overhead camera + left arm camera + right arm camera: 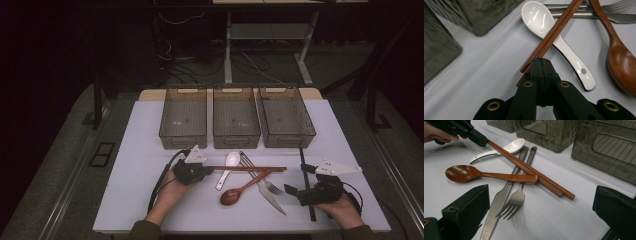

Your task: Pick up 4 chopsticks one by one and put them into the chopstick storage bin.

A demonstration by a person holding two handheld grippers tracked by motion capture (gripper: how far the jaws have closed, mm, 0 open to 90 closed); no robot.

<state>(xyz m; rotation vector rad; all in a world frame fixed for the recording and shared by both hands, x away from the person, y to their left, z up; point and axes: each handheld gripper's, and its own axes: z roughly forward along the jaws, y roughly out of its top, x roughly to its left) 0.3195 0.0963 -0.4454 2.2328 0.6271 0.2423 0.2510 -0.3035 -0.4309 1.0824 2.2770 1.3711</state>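
The left gripper (541,62) has its fingers clamped on the chopsticks' (554,32) near ends to lift them, while the right gripper (541,220) waits wide open beside the fork (517,195).

Three bins (236,120), two chopsticks (250,169), two spoons (232,160), one fork (260,175), one knife (272,200)

Pair of reddish-brown wooden chopsticks (250,169), side by side, lying level along the 9-to-3 line at the table's 6 o'clock side, crossing over the cutlery, 9 o'clock end clamped between black jaws.
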